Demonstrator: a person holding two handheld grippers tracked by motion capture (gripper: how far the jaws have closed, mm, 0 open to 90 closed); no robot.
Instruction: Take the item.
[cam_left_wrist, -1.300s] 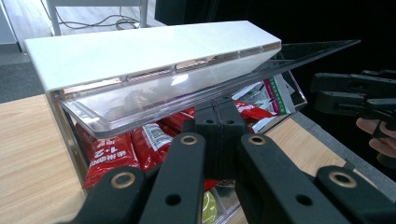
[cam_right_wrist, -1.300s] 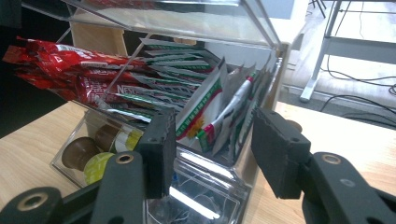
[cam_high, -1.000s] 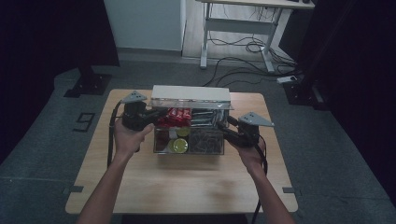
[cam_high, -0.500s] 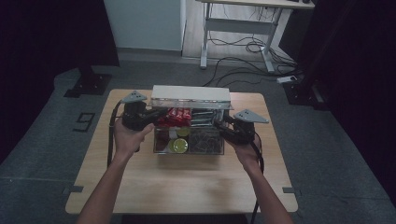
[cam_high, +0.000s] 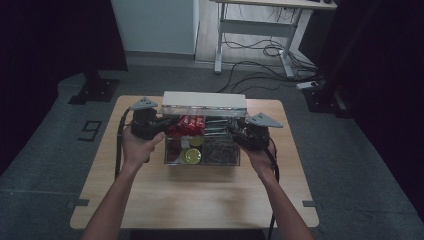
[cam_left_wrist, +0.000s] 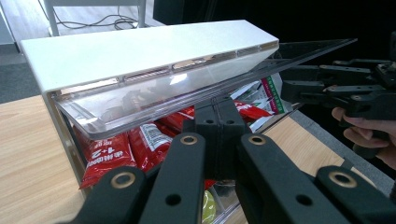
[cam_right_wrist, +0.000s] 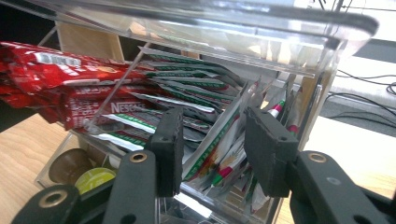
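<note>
right gripper (cam_right_wrist: 212, 149): jaws half open, just narrowing around green-striped packets (cam_right_wrist: 219, 140), none pinched yet | packets stood upright in clear box's (cam_high: 202, 160) right compartment, directly ahead | left gripper (cam_left_wrist: 217, 123): shut, empty

Clear glossy plastic organizer box (cam_high: 202, 150), shiny red foil sachets (cam_right_wrist: 56, 84), matt black plastic fingers (cam_right_wrist: 268, 149), smooth pale wooden table (cam_high: 200, 195)

The box (cam_high: 202, 145) sits between my left gripper (cam_high: 159, 124) and right gripper (cam_high: 237, 131), sachets (cam_right_wrist: 205, 135) in it ahead of my right jaws.
</note>
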